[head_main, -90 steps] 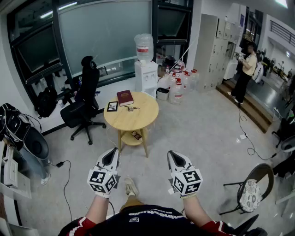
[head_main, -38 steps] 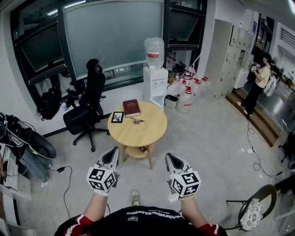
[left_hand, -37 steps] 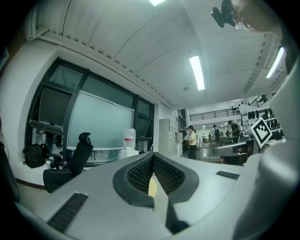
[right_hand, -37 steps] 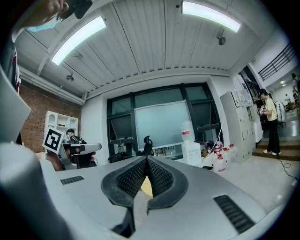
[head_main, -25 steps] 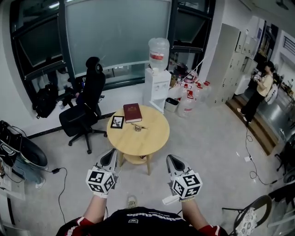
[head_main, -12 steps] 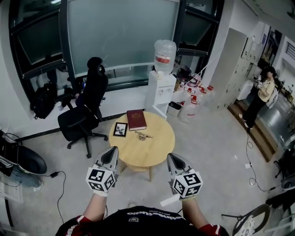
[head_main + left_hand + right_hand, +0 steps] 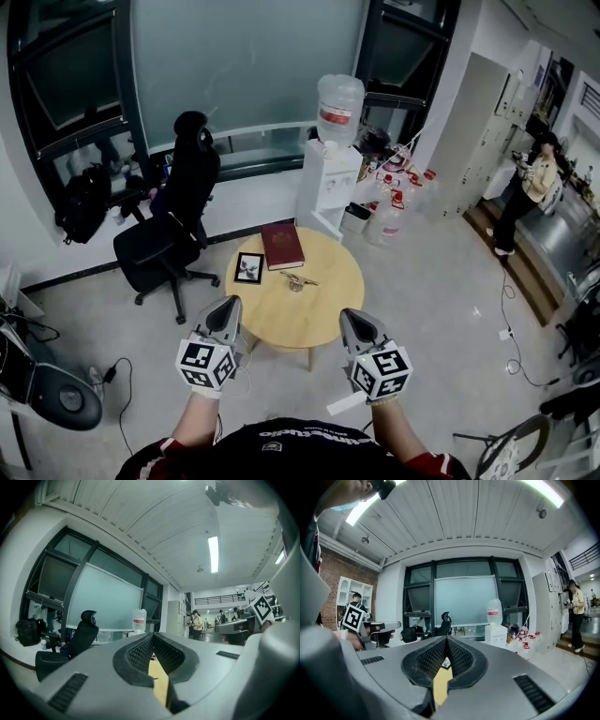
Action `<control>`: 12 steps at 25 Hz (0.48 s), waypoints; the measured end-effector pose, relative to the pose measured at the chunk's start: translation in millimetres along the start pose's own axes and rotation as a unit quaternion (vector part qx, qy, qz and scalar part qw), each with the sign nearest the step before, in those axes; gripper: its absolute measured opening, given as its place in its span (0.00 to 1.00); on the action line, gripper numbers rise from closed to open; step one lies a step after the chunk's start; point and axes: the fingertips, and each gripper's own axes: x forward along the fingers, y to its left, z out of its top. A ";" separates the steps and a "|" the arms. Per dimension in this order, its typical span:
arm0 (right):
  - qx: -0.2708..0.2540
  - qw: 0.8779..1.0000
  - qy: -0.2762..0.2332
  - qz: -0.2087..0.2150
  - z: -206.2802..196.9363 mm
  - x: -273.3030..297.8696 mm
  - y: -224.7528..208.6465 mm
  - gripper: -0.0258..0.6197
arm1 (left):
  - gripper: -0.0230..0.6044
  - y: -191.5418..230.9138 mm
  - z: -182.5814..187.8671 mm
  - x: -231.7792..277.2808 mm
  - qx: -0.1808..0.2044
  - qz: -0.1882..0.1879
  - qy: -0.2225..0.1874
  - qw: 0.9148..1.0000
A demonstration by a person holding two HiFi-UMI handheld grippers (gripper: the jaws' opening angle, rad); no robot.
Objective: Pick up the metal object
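Observation:
The metal object [image 7: 298,281], small and thin, lies near the middle of the round wooden table [image 7: 319,319], in front of a dark red book [image 7: 282,246] and beside a small framed picture [image 7: 248,267]. My left gripper [image 7: 228,308] and right gripper [image 7: 353,318] are held side by side short of the table's near edge, pointing at it. Both are shut with nothing between the jaws. In the left gripper view the gripper [image 7: 152,635] has its tips together, with a wedge of tabletop [image 7: 159,681] below them. The right gripper [image 7: 446,639] looks the same in its own view.
A black office chair [image 7: 173,211] stands left of the table. Behind the table are a water dispenser [image 7: 336,159] and several water bottles [image 7: 389,211]. A person [image 7: 525,187] stands far right by steps. A folding chair [image 7: 506,450] is at the bottom right, a dark bin [image 7: 56,398] at the left.
The table has come nearer and now lies just beyond the gripper tips. Both grippers advanced together toward it and stayed shut.

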 end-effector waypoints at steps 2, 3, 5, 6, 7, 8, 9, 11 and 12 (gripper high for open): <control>-0.002 1.000 0.005 -0.003 -2.9 7.2 3.2 0.09 | 0.06 7.1 -3.4 1.0 -0.003 0.000 -0.001 1.000; -0.004 1.000 0.006 -0.004 -3.6 9.8 4.9 0.09 | 0.06 9.9 -4.9 1.5 -0.004 -0.001 -0.001 1.000; -0.008 1.000 0.007 -0.003 -3.5 13.5 7.7 0.09 | 0.06 13.7 -6.6 2.6 -0.008 -0.002 -0.002 1.000; -0.010 1.000 0.008 -0.002 -3.7 14.8 8.8 0.09 | 0.06 14.9 -7.0 3.0 -0.009 -0.003 -0.003 1.000; -0.012 1.000 0.010 -0.001 -4.3 16.1 9.9 0.09 | 0.06 16.0 -7.6 3.4 -0.010 -0.002 -0.005 1.000; -0.013 1.000 0.012 0.000 -5.3 17.5 10.6 0.09 | 0.06 16.7 -8.9 4.0 -0.012 -0.003 -0.005 1.000; -0.013 1.000 0.014 0.001 -6.8 18.9 11.0 0.09 | 0.06 16.7 -10.9 4.7 -0.014 -0.004 -0.004 1.000; -0.014 1.000 0.017 0.004 -9.7 21.7 10.7 0.09 | 0.06 14.7 -16.7 6.6 -0.019 -0.009 -0.001 1.000; -0.014 1.000 0.017 0.005 -10.6 23.2 10.3 0.09 | 0.06 13.3 -19.3 7.8 -0.020 -0.012 0.000 1.000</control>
